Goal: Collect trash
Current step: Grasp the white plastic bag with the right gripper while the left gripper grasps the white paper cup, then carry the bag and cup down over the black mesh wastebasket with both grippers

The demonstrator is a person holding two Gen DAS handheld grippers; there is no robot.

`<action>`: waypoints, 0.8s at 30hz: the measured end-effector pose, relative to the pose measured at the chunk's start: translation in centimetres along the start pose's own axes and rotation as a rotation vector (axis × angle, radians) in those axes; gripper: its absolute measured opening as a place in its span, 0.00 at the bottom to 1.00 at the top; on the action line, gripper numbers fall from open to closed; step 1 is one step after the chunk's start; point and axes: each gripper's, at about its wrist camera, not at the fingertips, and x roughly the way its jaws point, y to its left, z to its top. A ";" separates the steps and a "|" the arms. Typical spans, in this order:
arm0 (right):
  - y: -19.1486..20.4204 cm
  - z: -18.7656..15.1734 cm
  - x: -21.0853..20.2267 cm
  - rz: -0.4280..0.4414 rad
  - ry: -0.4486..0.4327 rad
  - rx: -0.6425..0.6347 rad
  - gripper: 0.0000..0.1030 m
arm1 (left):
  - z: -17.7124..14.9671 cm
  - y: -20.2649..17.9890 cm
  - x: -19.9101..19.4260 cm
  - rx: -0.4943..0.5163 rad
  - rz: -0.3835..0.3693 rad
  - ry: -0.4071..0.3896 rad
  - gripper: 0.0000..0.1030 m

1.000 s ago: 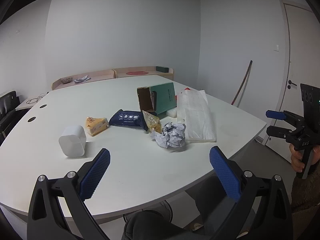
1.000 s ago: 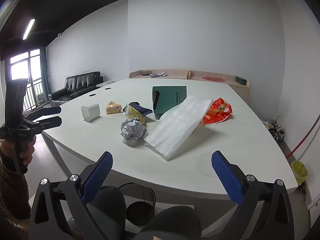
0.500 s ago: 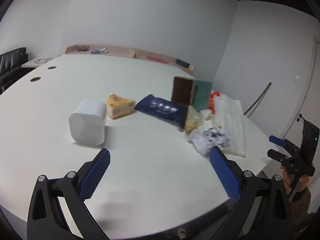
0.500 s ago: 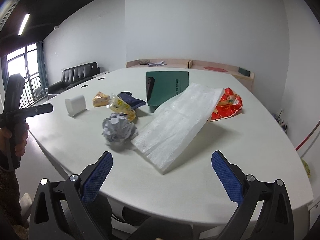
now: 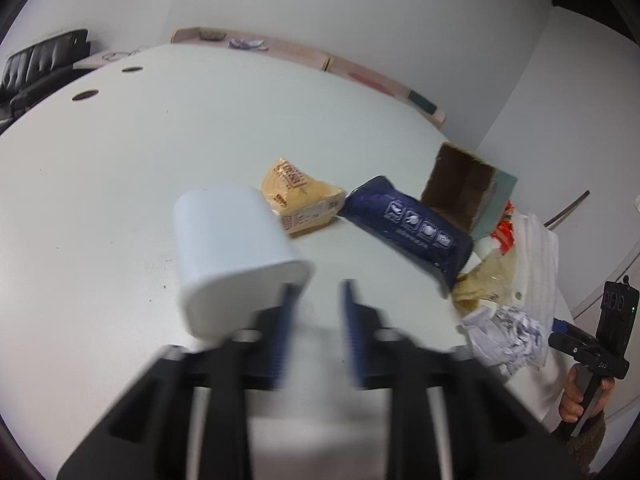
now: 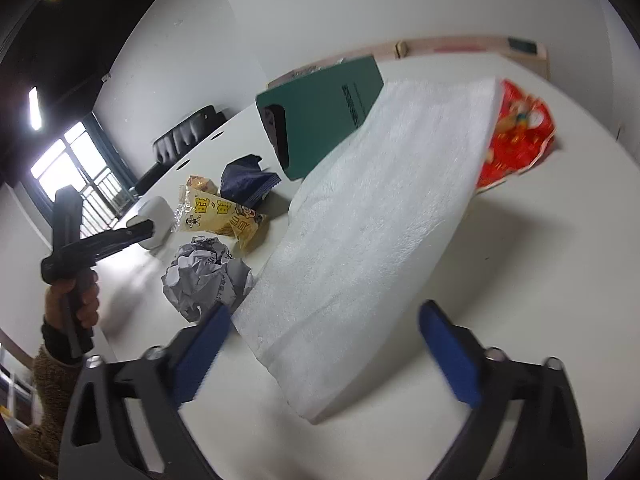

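Observation:
Trash lies on a white table [image 5: 120, 152]. A white paper cup [image 5: 232, 248] lies on its side, just left of my left gripper [image 5: 316, 304], whose blurred jaws are narrowed to a small gap with nothing between them. Beyond are an orange snack packet [image 5: 300, 196], a dark blue pouch [image 5: 408, 224], an open cardboard box [image 5: 460, 188] and crumpled paper [image 5: 508, 332]. My right gripper [image 6: 324, 340] is open, straddling the near end of a white foam sheet [image 6: 384, 216]. Crumpled paper [image 6: 206, 276], a yellow snack bag [image 6: 220, 214] and a red wrapper [image 6: 516, 136] lie around it.
A green box [image 6: 324, 108] props up the foam sheet. A black sofa [image 5: 36, 64] stands far left, a low wooden ledge [image 5: 304, 56] runs along the back wall. The table's near edge lies under both grippers. A window [image 6: 76, 160] is at the left.
My left gripper has moved in close to the white cup and its jaws have narrowed. My right gripper has moved forward and down over the near end of the foam sheet.

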 end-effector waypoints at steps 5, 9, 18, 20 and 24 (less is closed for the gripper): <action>0.7 -0.3 0.9 0.021 0.002 -0.031 0.07 | -1.2 -1.4 -1.1 0.096 0.021 -0.053 0.01; 2.3 -0.5 -1.5 -0.017 -0.117 -0.076 0.07 | -2.6 -2.1 -4.2 0.121 0.035 -0.113 0.01; 4.6 0.1 -5.7 -0.101 -0.305 -0.091 0.07 | -3.3 0.1 -6.4 0.069 0.213 -0.163 0.22; 5.1 0.0 -6.2 -0.126 -0.323 -0.125 0.07 | -2.9 0.9 -5.6 0.044 0.220 -0.148 0.50; 6.0 -1.0 -8.2 -0.110 -0.332 -0.148 0.07 | -1.9 1.6 -3.5 0.025 0.236 -0.121 0.53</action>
